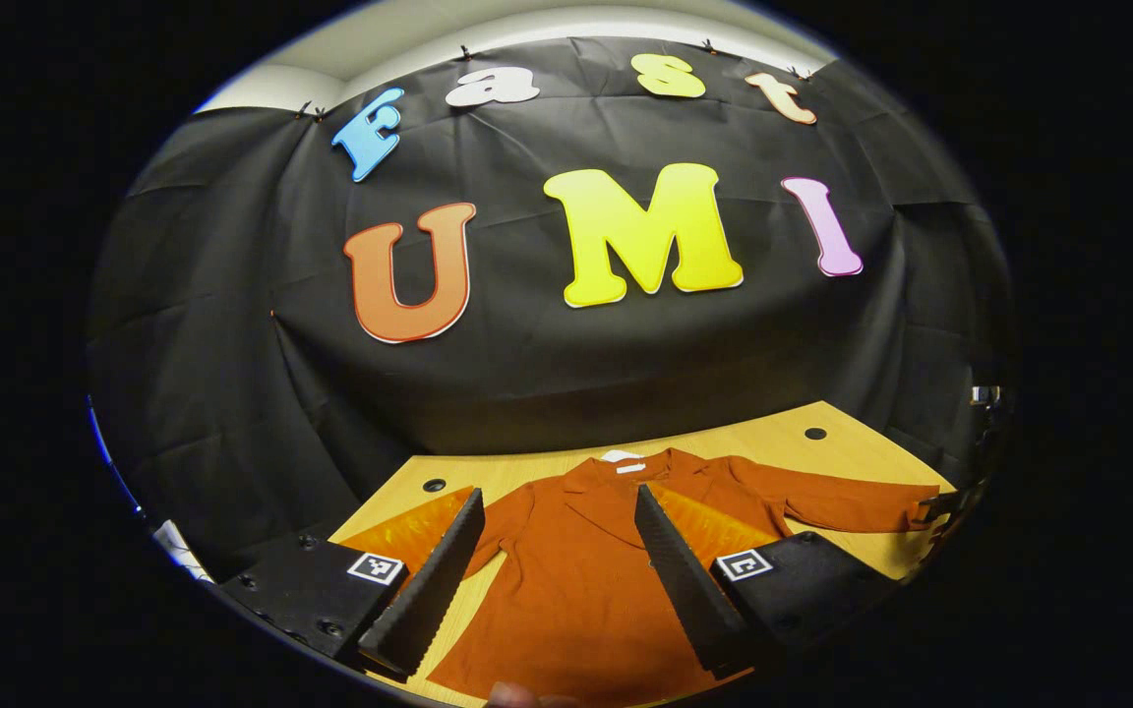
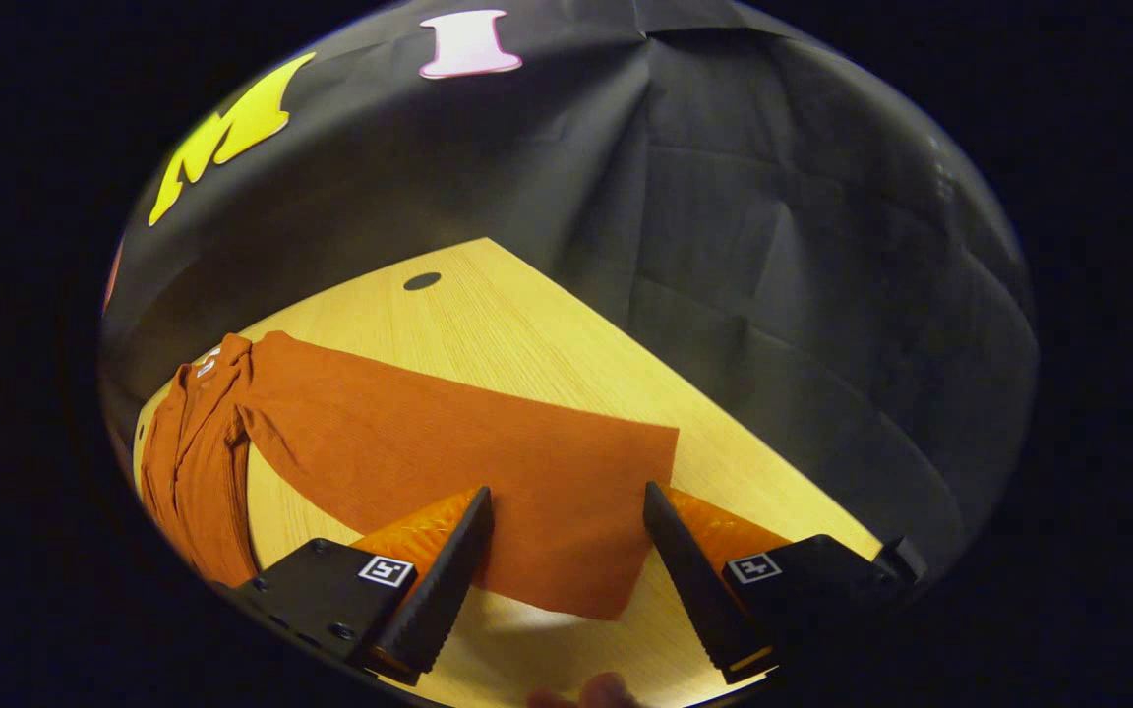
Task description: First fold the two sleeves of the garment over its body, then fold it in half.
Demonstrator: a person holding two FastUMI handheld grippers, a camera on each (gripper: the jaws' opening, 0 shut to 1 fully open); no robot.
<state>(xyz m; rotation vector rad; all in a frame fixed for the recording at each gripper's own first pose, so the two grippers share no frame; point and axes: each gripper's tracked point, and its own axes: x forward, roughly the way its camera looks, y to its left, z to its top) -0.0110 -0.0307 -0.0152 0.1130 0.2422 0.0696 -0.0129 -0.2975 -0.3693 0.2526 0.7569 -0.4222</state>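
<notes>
Item one: a rust-orange garment (image 1: 586,590), which we record lying flat on the light wooden desk (image 1: 852,447), collar toward the black cloth wall, low in the left gripper view. Its sleeve (image 1: 842,503) stretches to the right of that frame, unfolded.

Item two: the left tongs (image 1: 557,570), at the bottom of the same view, fingers spread wide above the garment's body and gripping nothing.

Item three: the same sleeve (image 2: 468,462) in the right gripper view, laid out across the desk (image 2: 488,305) from the garment's body (image 2: 193,472) at lower left toward the centre, cuff end nearest us.

Item four: the right tongs (image 2: 566,570), fingers spread to either side of the cuff end, not closed on it.
</notes>
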